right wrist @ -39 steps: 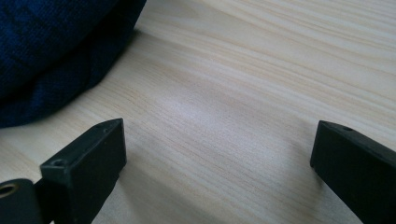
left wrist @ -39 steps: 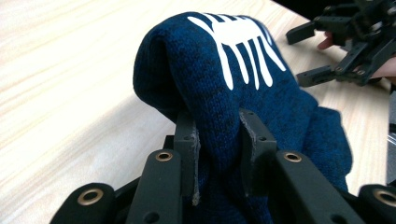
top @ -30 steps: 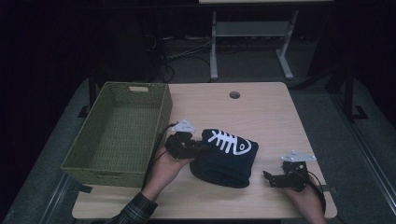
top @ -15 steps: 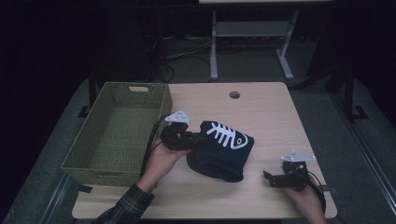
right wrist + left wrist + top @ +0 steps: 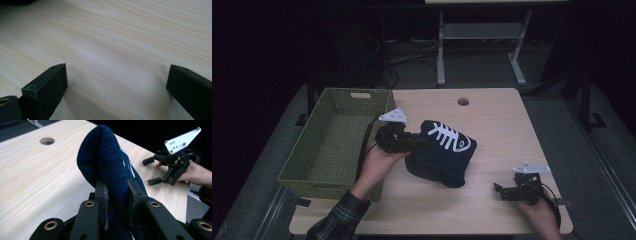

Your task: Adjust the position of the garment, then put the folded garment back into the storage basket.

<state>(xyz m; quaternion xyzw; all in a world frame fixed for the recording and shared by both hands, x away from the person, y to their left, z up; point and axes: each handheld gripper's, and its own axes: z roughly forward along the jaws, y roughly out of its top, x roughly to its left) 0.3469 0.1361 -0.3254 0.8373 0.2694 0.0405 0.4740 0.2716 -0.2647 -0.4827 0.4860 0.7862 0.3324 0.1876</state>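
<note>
Sitting at the left edge of the pale wooden table [image 5: 492,120], an olive-green woven rectangular basket [image 5: 312,150] holds nothing so far. Just right of the basket, the left gripper [image 5: 418,141] has its jaws clenched on a fold of a dark navy knitted garment with a white fish-skeleton print [image 5: 442,152]. Seen from the left gripper view, the two black jaws pinch a raised ridge of the navy knit [image 5: 110,170] between them, with only the thickness of the fabric keeping them apart. The garment is bunched into a mound, its near edge lifted toward the basket while its lower part seems to rest on the tabletop. Judging from this, the pickup is done, and the carry over the basket rim and the release inside are left.

Well to the right of the basket, near the table's front corner, the right gripper [image 5: 502,190] rests low over bare wood. Its jaws are spread wide, released, with nothing between them and no contact with the garment.
</note>
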